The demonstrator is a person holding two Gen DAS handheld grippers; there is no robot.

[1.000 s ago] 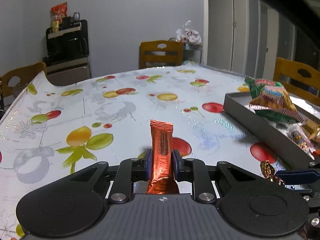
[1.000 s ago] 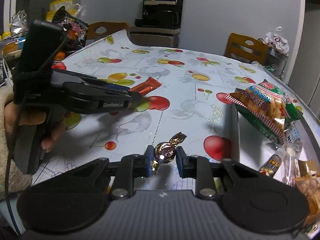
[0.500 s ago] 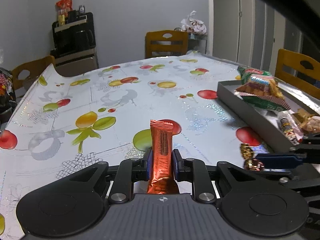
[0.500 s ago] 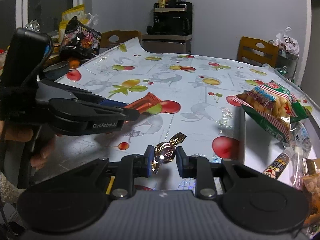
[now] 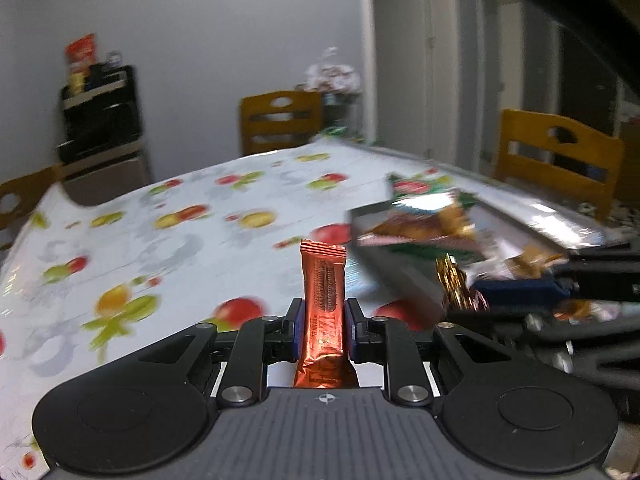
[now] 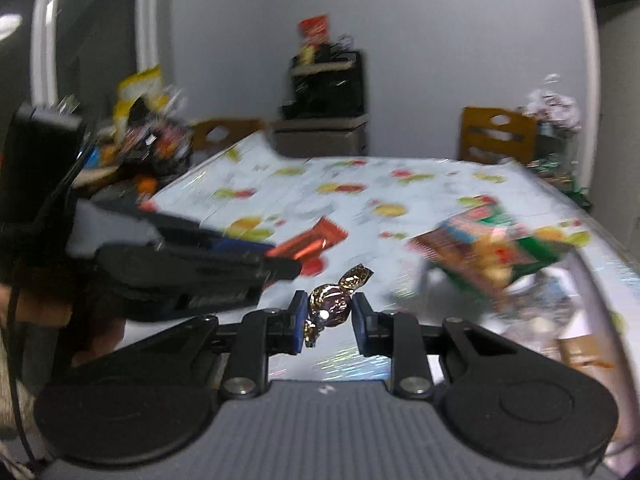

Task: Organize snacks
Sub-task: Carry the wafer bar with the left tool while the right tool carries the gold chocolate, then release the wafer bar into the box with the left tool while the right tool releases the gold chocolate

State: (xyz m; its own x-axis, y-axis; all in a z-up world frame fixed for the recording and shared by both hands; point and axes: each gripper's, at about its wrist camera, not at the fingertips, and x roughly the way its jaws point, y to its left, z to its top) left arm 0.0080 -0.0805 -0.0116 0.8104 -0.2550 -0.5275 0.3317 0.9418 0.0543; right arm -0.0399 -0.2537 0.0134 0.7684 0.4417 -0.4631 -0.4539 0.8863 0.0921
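Room, domestic. Walls: plain pale grey. Table: covered with a glossy white cloth printed with fruit. Wooden chairs: one at the far end, one along the right side, one partly seen at the left edge. Dark shelf unit on a grey cabinet against the far wall. Pale cupboard doors at right. Light: dim indoor lighting; both views blurred.

No text reads clearly: the lettering on the orange snack bar wrapper and the printing on the green snack bag are too blurred.
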